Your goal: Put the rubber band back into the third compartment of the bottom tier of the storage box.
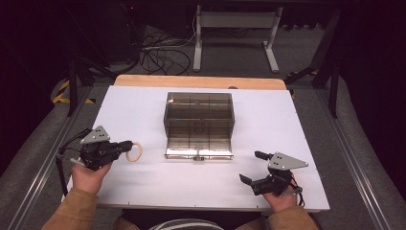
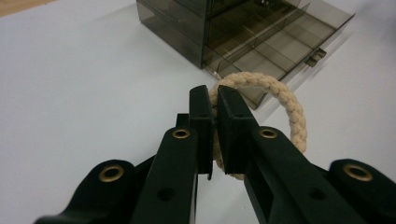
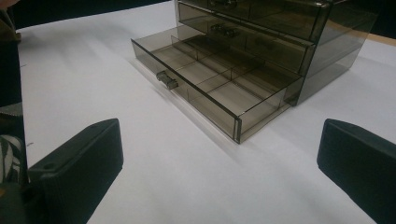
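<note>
L hand (image 1: pixel 88 175) low at table's (image 1: pixel 143 191) left edge, left gripper (image 1: pixel 128 145) level, pointing right, jaws clamped on rope ring (image 1: pixel 134 152), which hangs off the tips just above the white top. Bare table btwn ring and drawer box (image 1: pixel 199 112) at centre; bottom drawer (image 1: pixel 198 148) pulled out. R hand (image 1: pixel 280 199) near front edge, right gripper (image 1: pixel 253 166) wide open, holding nothing, aimed at drawer w/ clear room.

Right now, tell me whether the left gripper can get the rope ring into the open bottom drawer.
Probably yes. The left gripper is shut on the rope ring, and the open drawer lies just beside it with bare white table between. The right gripper stands open on the far side, out of the way.
</note>
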